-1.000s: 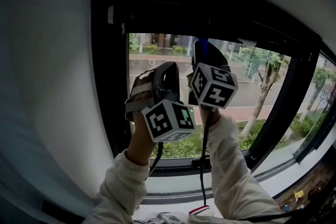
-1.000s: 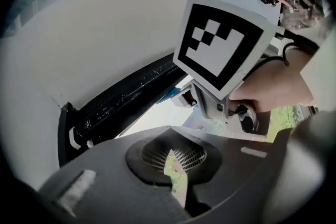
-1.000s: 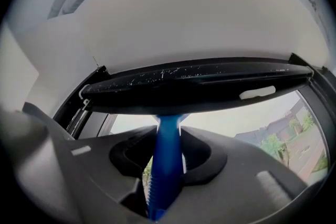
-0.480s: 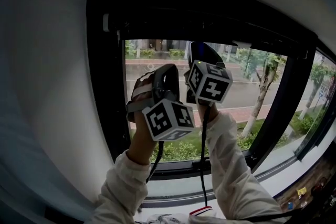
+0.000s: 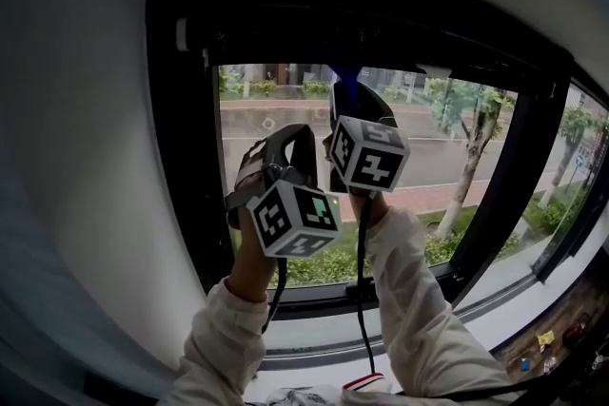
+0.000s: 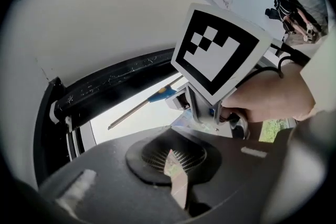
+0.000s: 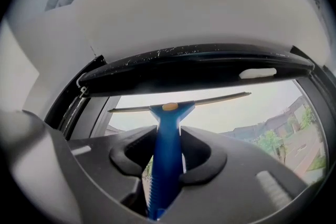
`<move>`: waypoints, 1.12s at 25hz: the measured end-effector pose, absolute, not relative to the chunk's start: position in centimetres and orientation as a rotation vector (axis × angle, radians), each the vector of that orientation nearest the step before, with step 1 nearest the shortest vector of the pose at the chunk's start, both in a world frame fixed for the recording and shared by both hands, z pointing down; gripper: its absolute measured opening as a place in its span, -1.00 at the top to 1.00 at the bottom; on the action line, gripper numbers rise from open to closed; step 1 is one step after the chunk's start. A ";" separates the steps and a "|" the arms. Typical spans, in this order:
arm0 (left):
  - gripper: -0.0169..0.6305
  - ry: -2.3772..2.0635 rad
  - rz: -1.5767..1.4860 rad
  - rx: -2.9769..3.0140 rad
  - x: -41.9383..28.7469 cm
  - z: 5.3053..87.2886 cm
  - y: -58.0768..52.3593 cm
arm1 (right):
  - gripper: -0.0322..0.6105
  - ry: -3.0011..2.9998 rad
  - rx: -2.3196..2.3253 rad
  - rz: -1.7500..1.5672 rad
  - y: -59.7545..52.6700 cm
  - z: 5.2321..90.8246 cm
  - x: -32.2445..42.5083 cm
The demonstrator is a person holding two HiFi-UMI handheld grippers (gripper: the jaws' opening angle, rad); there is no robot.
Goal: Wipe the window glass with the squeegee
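- Since 1 s ago, R tongs [image 7: 167, 157] and L tongs [image 6: 176, 176] shifted slightly left.
- Your R tongs, raised, clamp squeegee [image 7: 168, 118]; blade near window glass [image 7: 236, 113] top.
- L tongs raised alongside, closed, empty.

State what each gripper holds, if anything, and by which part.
The right gripper clamps the blue squeegee by its handle, with the blade end clear above the jaws. The left gripper is shut on nothing.

Blue plastic squeegee [image 7: 168, 118] is standing upright, its handle getting pinched in the right gripper [image 7: 167, 165]. Its thin blade is running roughly level, way up near the top edge of the window glass [image 7: 262, 107].
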State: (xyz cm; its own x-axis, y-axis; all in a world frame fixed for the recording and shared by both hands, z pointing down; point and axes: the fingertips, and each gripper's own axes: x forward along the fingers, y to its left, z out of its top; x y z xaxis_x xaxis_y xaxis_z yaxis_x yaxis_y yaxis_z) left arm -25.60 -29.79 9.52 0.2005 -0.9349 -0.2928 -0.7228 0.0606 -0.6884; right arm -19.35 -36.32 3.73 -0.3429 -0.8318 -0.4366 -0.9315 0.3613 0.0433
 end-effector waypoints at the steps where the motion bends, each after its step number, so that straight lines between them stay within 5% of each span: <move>1: 0.95 1.573 -0.353 -1.721 -25.7 10.0 -29.9 | 0.46 2.290 -1.550 0.402 -36.3 4.0 -19.4; 18: 0.95 1.608 -0.408 -2.039 -26.9 22.3 -30.5 | 0.46 2.348 -1.583 0.314 -36.4 13.6 -19.9; 28: 0.95 1.630 -0.109 -2.174 -27.3 26.4 -28.4 | 0.46 2.402 -1.635 0.261 -35.7 21.3 -19.9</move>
State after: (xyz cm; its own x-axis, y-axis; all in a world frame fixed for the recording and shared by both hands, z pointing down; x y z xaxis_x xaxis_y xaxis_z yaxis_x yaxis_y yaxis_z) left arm -27.35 -28.43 26.35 0.3103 -0.9326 -0.1844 -0.8998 -0.2255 -0.3735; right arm -19.92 -35.68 21.30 -0.3545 -0.8916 -0.2817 -0.9313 0.3638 0.0207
